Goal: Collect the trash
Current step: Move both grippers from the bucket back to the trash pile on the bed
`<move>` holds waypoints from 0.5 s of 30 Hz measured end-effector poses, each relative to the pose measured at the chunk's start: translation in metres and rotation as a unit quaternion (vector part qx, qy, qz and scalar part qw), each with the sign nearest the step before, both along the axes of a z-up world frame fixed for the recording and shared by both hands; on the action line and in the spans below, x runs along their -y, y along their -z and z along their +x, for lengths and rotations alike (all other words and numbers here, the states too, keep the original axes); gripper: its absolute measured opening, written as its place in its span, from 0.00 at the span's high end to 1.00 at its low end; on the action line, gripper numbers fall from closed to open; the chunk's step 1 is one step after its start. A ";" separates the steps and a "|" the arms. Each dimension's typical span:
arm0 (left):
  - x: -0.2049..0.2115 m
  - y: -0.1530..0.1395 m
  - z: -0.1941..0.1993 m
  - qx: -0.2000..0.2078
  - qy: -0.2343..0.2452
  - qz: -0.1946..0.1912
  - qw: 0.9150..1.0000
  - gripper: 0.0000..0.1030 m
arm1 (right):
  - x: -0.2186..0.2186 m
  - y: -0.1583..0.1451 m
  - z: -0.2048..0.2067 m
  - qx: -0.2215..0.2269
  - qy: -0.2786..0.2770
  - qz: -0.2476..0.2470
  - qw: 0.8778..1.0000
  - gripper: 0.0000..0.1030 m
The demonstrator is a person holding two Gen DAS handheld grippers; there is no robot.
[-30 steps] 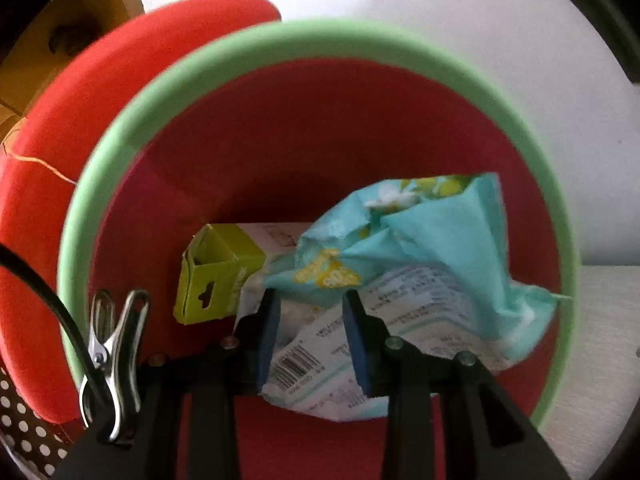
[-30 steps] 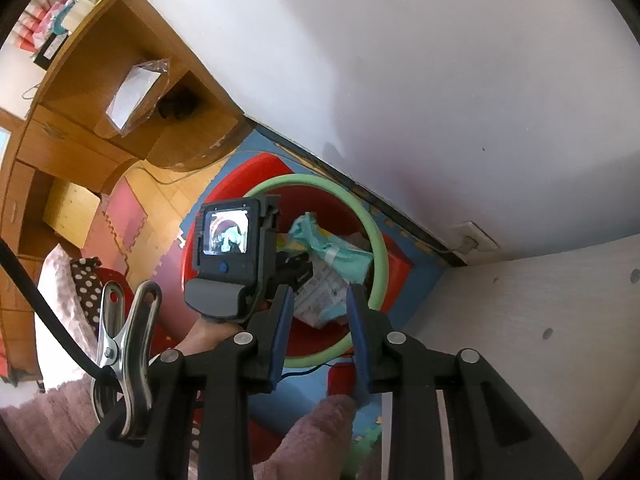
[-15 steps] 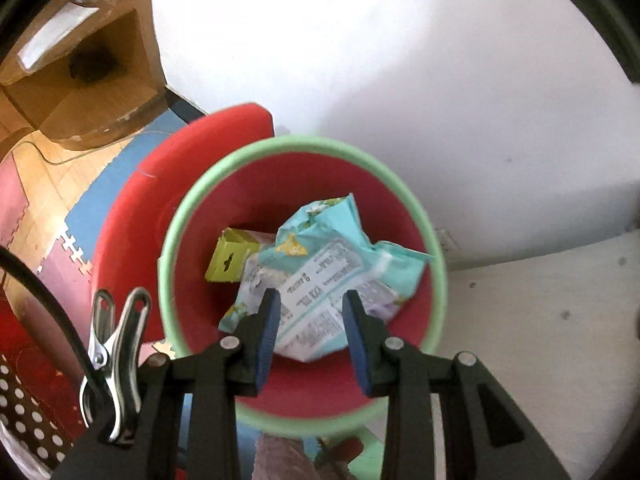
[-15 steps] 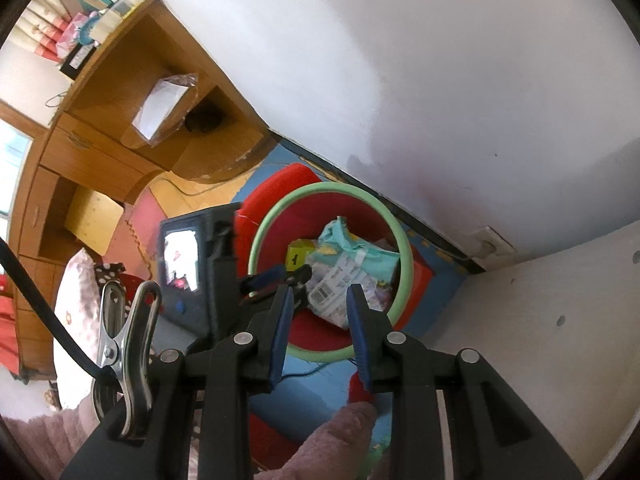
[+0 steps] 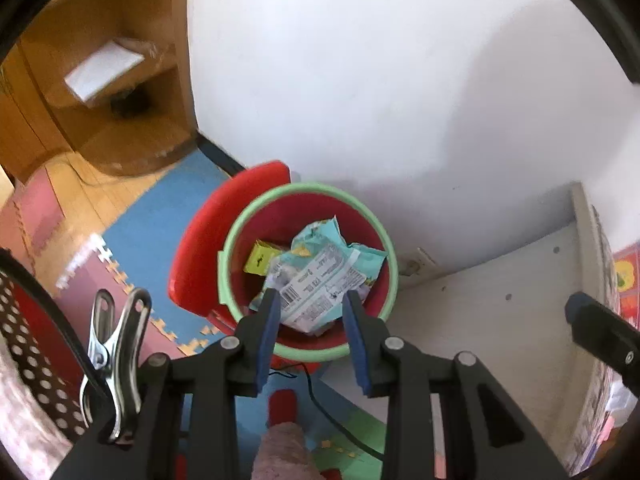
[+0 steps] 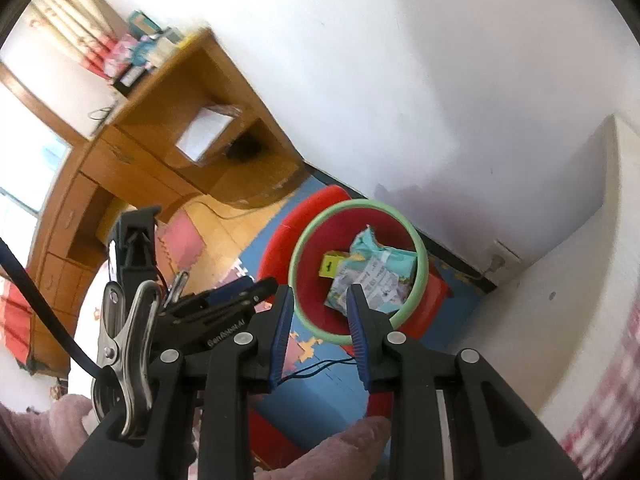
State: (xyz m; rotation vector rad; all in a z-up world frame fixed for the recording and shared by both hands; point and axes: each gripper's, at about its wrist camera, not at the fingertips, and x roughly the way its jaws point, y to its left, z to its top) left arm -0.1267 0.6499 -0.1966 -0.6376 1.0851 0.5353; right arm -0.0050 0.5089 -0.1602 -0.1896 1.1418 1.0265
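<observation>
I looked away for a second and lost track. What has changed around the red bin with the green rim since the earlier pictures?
The left gripper has pulled up out of the red bin with the green rim, jaws empty and apart. The right gripper rose a little too. The crumpled teal wrapper and yellow-green carton stay lying in the bin.

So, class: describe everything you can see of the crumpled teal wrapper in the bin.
The teal wrapper is a crumpled, glossy plastic-looking packet, teal with yellow print, its white back panel with barcode and small text facing up. It lies loose inside the red bin with the green rim, against a small yellow-green carton. Neither gripper touches it.
</observation>
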 end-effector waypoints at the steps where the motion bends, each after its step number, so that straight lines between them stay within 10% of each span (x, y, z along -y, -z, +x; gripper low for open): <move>1: 0.004 -0.009 -0.002 0.001 0.003 0.009 1.000 0.68 | 0.005 -0.006 -0.005 0.001 -0.001 0.007 1.000 0.71; 15: 0.100 -0.122 -0.025 0.056 0.053 0.069 0.995 0.68 | 0.132 -0.088 -0.062 0.056 0.016 0.141 0.988 0.71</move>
